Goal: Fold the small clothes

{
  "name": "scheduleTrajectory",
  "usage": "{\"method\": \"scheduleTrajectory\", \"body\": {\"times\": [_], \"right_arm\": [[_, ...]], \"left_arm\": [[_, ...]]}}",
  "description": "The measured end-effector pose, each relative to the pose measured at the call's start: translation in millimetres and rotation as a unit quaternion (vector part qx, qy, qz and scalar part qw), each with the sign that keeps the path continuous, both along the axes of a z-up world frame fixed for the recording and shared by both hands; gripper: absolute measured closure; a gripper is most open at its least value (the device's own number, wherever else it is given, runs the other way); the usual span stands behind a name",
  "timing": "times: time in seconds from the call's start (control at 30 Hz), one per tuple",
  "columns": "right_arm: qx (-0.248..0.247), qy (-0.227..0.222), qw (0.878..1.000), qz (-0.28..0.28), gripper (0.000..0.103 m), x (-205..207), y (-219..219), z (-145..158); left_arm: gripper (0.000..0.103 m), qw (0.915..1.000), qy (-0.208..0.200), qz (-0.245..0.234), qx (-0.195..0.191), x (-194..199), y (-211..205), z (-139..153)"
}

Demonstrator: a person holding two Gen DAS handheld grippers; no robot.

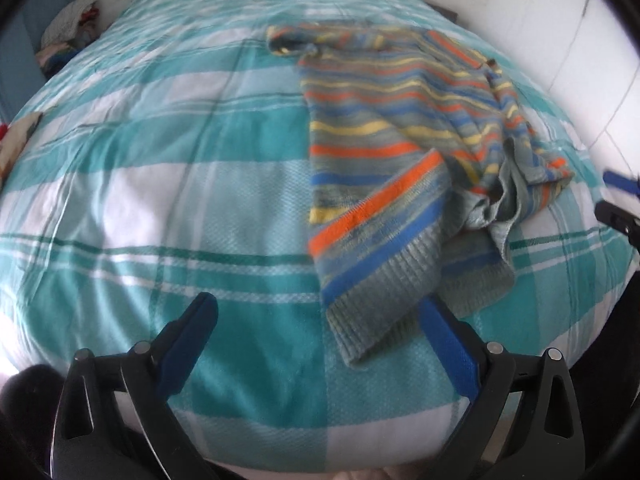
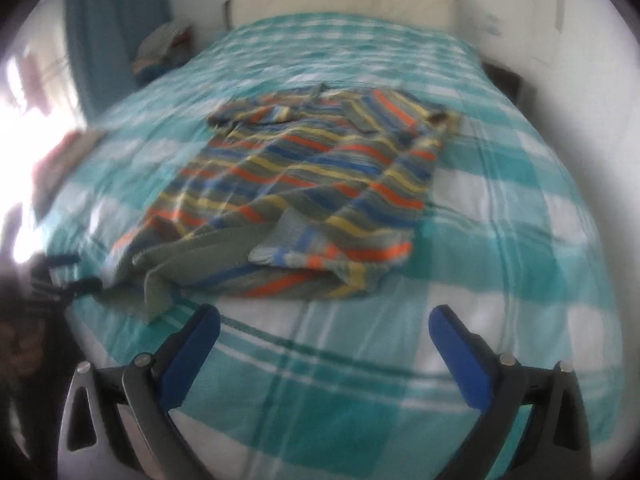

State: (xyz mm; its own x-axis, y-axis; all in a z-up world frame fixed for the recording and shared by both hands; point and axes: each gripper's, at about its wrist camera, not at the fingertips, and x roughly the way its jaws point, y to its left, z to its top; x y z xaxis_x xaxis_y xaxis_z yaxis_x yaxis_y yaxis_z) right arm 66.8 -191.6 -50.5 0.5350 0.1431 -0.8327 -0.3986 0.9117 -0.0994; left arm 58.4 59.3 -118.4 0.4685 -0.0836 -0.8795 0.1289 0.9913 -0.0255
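Bedroom, white walls, pale headboard at top of frame; bed (image 1: pixel 140 184) under a teal-and-white checked cover fills both views.

Item: striped knit sweater (image 1: pixel 384 128), grey with orange, blue and yellow bands, lying on the cover, partly folded, one sleeve turned in across the body.

Left gripper (image 1: pixel 318 312): jaws open, empty. Ribbed hem corner sits just ahead of them, toward lower right of frame, almost touching the right-hand pad. Long axis runs from that hem away to the collar in upper centre. Judged the nearer hand.

Right gripper (image 2: pixel 324 320): jaws open, empty. Sweater (image 2: pixel 304 184) lies ahead and slightly left of centre, a strip of bare cover between; the loose rumpled edge faces it.

View differences: left wrist view shows the bunched side at centre right; right wrist view, blurred, shows the whole outline and the left gripper at the lower-left hem.
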Motion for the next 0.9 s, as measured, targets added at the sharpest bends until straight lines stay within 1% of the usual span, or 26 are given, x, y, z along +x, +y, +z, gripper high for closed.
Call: {"method": "scheduleTrajectory", "body": {"times": [0.03, 0.07, 0.1, 0.13, 0.17, 0.2, 0.23, 0.27, 0.37, 0.43, 0.47, 0.53, 0.6, 0.67, 0.7, 0.73, 0.77, 0.8, 0.83, 0.87, 0.9], "right_arm": [[-0.026, -0.003, 0.999, 0.029, 0.003, 8, 11, -8], [-0.046, -0.006, 0.997, 0.056, 0.014, 16, 19, -16], [-0.060, -0.003, 0.995, 0.077, 0.024, 24, 26, -24], [-0.060, 0.006, 0.994, 0.090, 0.054, 31, 28, -32], [-0.050, 0.018, 0.994, 0.094, 0.090, 38, 28, -37], [-0.040, 0.025, 0.995, 0.090, 0.100, 42, 24, -39], [-0.027, 0.027, 0.996, 0.086, 0.099, 41, 18, -36], [-0.010, 0.024, 0.996, 0.082, 0.099, 35, 10, -29], [0.061, 0.006, 0.995, 0.075, 0.099, -4, -29, 12], [0.077, -0.004, 0.995, 0.070, 0.099, -28, -52, 31], [0.076, -0.005, 0.995, 0.066, 0.099, -38, -61, 36], [0.070, 0.004, 0.997, 0.046, 0.099, -53, -79, 32], [0.068, 0.022, 0.997, 0.023, 0.099, -55, -92, 14], [0.067, 0.042, 0.997, -0.002, 0.097, -54, -104, -5], [0.065, 0.056, 0.996, -0.019, 0.095, -53, -112, -14], [0.064, 0.070, 0.995, -0.036, 0.095, -53, -120, -21], [0.067, 0.075, 0.994, -0.045, 0.095, -55, -125, -22], [0.079, 0.077, 0.992, -0.054, 0.095, -58, -132, -22], [0.093, 0.078, 0.991, -0.060, 0.090, -61, -137, -21], [0.112, 0.081, 0.988, -0.066, 0.078, -64, -143, -19], [0.132, 0.084, 0.985, -0.071, 0.070, -66, -148, -18]], "left_arm": [[0.011, 0.9998, 0.004, -0.013, 0.014, 2, -5, -5], [0.026, 0.9992, 0.010, -0.026, 0.029, 3, -13, -10], [0.035, 0.9988, 0.014, -0.035, 0.031, 4, -16, -12], [0.040, 0.9987, 0.007, -0.041, 0.031, 3, -19, -11], [0.063, 0.9986, 0.000, -0.046, 0.028, 2, -20, -8], [0.096, 0.9984, 0.001, -0.050, 0.028, 1, -20, -5], [0.098, 0.9985, 0.004, -0.049, 0.024, 0, -18, -2], [0.098, 0.9989, 0.004, -0.046, 0.011, -1, -13, 3], [0.099, 0.9982, 0.000, -0.043, -0.043, -13, 8, 25], [0.100, 0.9957, -0.002, -0.056, -0.074, -25, 20, 40], [0.100, 0.9948, 0.000, -0.062, -0.081, -27, 23, 45], [0.100, 0.9940, 0.011, -0.072, -0.081, -31, 22, 45], [0.100, 0.9950, 0.021, -0.081, -0.055, -30, 16, 35], [0.099, 0.9963, 0.033, -0.074, -0.027, -29, 15, 24], [0.097, 0.9964, 0.042, -0.068, -0.029, -28, 19, 20], [0.097, 0.9961, 0.048, -0.062, -0.040, -29, 24, 20], [0.090, 0.9958, 0.048, -0.055, -0.055, -33, 30, 22], [0.075, 0.9951, 0.045, -0.051, -0.071, -36, 37, 24], [0.065, 0.9945, 0.040, -0.044, -0.086, -40, 44, 28], [0.044, 0.9940, 0.031, -0.035, -0.099, -42, 50, 31], [0.033, 0.9929, 0.019, -0.024, -0.115, -44, 56, 33]]}}
